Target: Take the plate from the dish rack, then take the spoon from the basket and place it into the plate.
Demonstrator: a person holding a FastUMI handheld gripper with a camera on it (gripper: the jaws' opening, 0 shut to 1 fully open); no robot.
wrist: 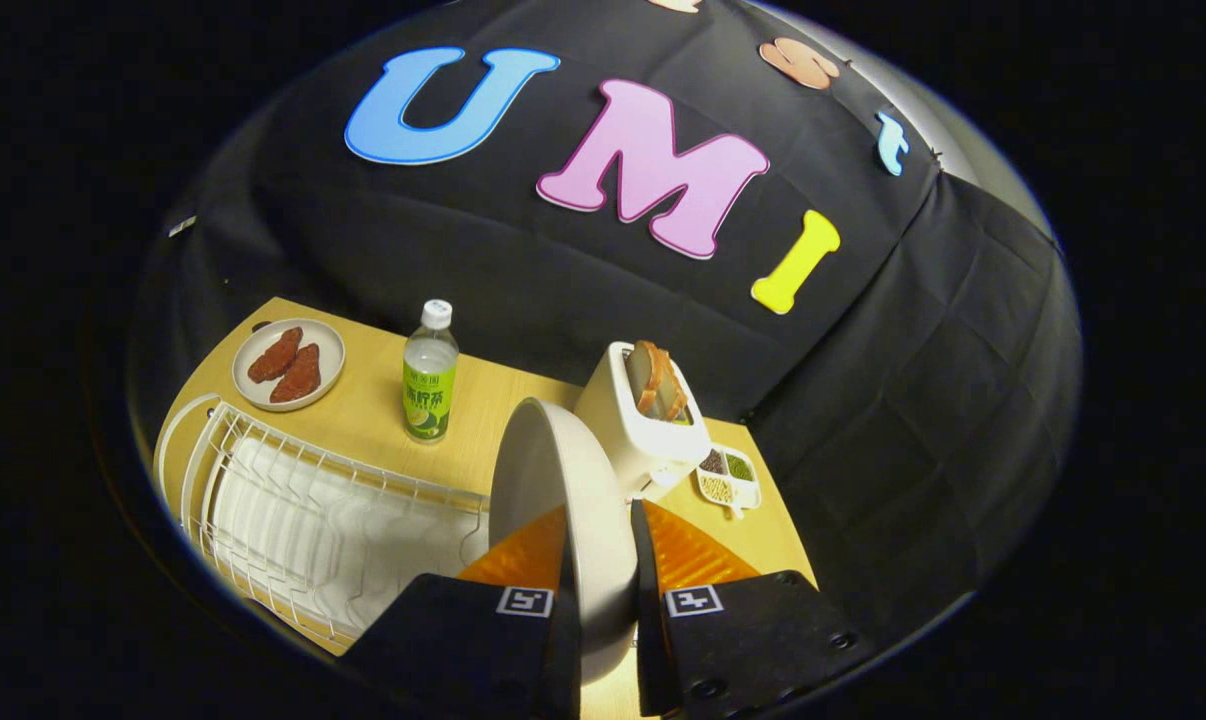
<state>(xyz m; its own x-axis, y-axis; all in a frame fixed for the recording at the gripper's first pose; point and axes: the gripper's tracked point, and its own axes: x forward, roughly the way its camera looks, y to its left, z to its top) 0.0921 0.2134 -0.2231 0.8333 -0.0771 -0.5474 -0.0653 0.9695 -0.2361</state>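
Fingers (603,560) clamp plate (563,480); toaster (643,420) just beyond.

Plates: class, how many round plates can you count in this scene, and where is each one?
2. One plate is clamped on edge between the hand-held gripper fingers, beside the dish rack. The other plate, holding food, lies on the table beyond the rack, left of the bottle.

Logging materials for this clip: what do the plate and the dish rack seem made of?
Plate, held on edge between the fingers of the gripper: likely glazed ceramic or melamine, smooth off-white with a soft sheen. Dish rack: thin white wire, probably coated metal.
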